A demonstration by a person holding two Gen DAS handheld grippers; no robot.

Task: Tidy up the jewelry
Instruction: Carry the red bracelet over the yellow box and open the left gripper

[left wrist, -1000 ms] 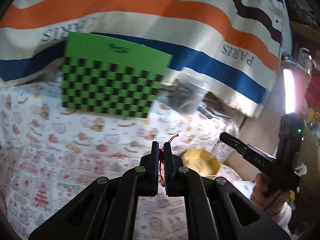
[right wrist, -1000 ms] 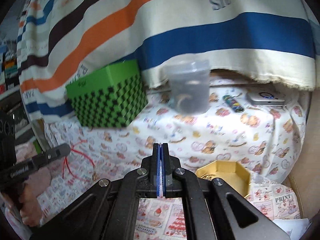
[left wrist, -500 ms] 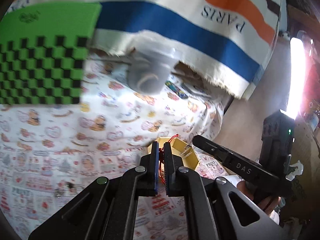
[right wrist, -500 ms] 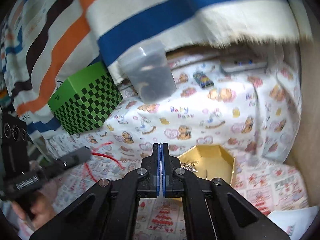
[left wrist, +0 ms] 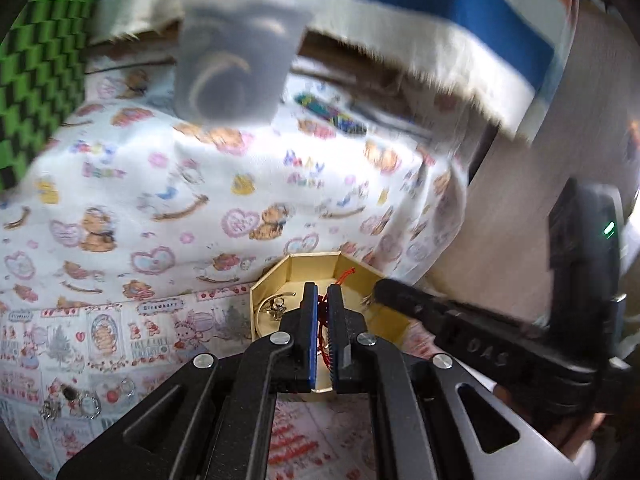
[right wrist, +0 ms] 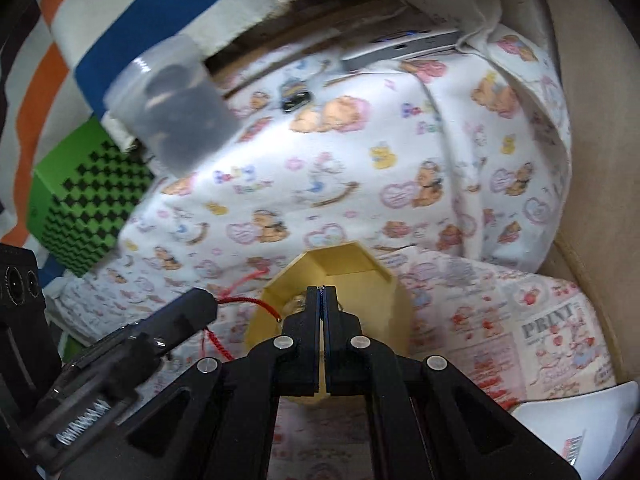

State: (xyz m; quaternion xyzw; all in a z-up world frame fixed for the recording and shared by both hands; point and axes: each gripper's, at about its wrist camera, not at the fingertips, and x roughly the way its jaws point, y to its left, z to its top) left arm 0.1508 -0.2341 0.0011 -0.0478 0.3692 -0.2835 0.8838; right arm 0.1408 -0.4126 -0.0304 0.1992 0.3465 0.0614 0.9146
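Note:
A gold hexagonal box (left wrist: pixel 314 270) stands open on the printed cloth with a ring-shaped piece (left wrist: pixel 276 306) inside. My left gripper (left wrist: pixel 322 294) is shut on a red cord (left wrist: pixel 320 334), and its tips hang over the box. In the right wrist view the left gripper (right wrist: pixel 208 304) comes in from the left, with the red cord (right wrist: pixel 240 301) trailing toward the box (right wrist: pixel 360 260). My right gripper (right wrist: pixel 322 289) is shut, tips over the box. In the left wrist view a thin silvery chain (left wrist: pixel 366 300) dangles from the right gripper (left wrist: pixel 380 290).
A translucent plastic cup (left wrist: pixel 236 60) and a green checkered box (right wrist: pixel 88 200) stand at the back under a striped cloth. Several small jewelry pieces (left wrist: pixel 80 400) lie on the cloth at lower left. White paper (right wrist: pixel 580 420) lies at the right.
Both grippers have come down and closed in on the gold box. The left one swung right with the red cord, away from the green box. Both stayed shut.

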